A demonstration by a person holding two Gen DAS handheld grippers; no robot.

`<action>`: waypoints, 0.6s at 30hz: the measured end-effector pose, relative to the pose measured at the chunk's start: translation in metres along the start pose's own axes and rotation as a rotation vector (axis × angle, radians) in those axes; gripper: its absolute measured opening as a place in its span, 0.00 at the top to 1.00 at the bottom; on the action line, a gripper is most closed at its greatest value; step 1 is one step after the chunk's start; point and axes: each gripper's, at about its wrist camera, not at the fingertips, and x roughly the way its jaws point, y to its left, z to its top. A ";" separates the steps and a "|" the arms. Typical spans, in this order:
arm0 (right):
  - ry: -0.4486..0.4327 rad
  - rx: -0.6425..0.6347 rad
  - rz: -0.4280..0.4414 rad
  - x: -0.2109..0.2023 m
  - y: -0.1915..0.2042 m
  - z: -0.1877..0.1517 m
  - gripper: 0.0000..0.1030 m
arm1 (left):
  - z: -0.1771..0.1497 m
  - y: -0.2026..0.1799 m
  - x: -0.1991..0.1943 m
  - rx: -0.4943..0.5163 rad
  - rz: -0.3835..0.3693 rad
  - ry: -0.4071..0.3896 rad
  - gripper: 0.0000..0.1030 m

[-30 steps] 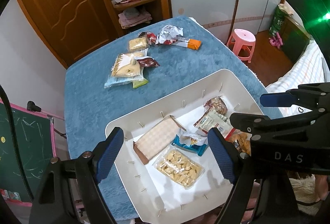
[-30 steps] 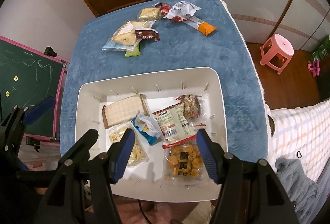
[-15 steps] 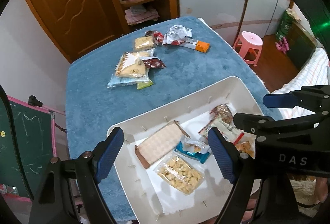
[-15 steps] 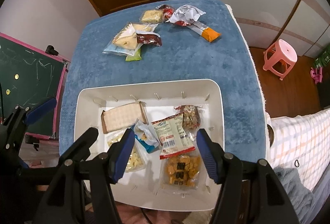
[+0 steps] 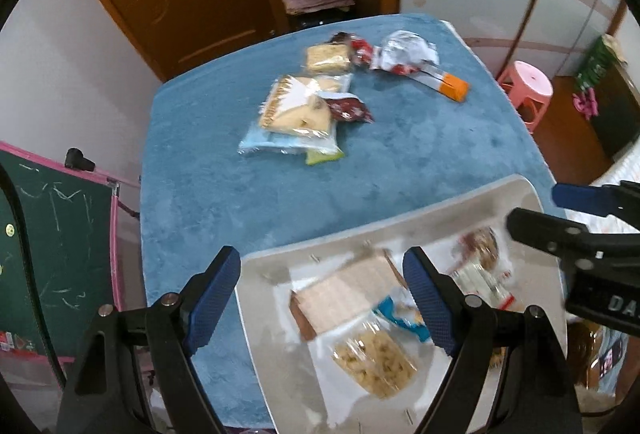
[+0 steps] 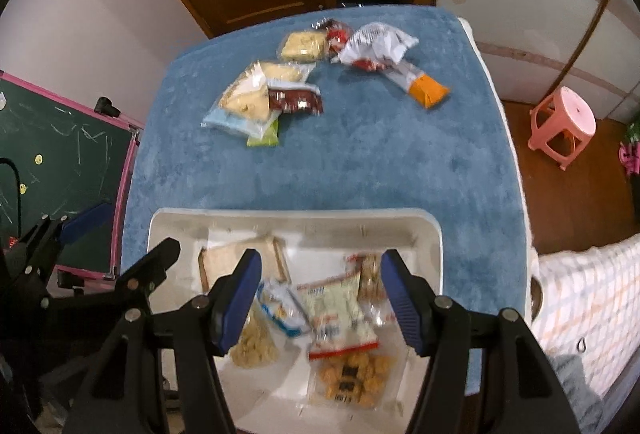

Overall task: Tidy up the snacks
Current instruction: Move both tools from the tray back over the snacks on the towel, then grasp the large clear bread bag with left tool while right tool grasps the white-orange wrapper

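Ahead of both jaws: broad strip of bare blue cloth [image 6: 360, 162], free passage. Beyond it, far end: snack pile [image 6: 260, 98] ahead-left, wrappers [image 6: 376, 46] and orange pack [image 6: 428, 90] ahead-right, narrow gap between. Under jaws: tray [image 6: 434, 246], rim raised, floor crowded with packets. Left gripper [image 5: 320, 298] and right gripper [image 6: 320, 286] side by side, close.

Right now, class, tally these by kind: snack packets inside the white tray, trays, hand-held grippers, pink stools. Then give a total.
Snack packets in the white tray: 6 (cracker pack, blue-white packet, pale-pieces bag, red-striped packet, nut packet, orange-nugget bag)
White trays: 1
Hand-held grippers: 2 (left hand-held gripper, right hand-held gripper)
Pink stools: 1
Total: 10
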 end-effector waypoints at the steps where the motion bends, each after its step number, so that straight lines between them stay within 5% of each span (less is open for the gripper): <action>1: -0.009 -0.011 -0.001 0.000 -0.001 0.008 0.39 | 0.006 0.002 0.003 -0.001 0.003 0.001 0.20; 18: -0.111 0.039 0.035 0.024 -0.067 0.188 0.39 | 0.166 0.049 0.073 0.027 -0.008 0.001 0.20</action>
